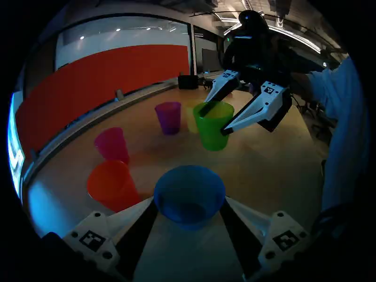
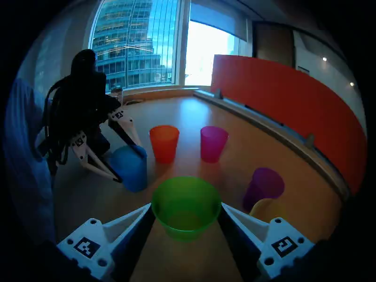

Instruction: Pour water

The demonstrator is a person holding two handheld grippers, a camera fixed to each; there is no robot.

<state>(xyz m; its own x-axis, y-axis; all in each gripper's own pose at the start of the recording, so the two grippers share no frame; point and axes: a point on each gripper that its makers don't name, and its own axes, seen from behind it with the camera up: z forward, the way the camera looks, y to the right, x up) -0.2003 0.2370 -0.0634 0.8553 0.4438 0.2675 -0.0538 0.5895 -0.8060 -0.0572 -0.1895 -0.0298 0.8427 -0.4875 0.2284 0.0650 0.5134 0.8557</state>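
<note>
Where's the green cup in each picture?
Left gripper view: the green cup is right of centre, farther off, between the right gripper's fingers.
Right gripper view: the green cup is bottom centre, between the right gripper's own fingers.
Shared landmark: the blue cup, bottom centre in the first, farther left in the second.

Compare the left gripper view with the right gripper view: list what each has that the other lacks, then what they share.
Left gripper view's own: a black box at the table's far end. Right gripper view's own: a glass tower seen through tall windows. Shared: the wooden table, the red wall panel, the orange cup, pink cup, purple cup and yellow cup, plus the left gripper closed on the blue cup and the right gripper closed on the green cup.
</note>
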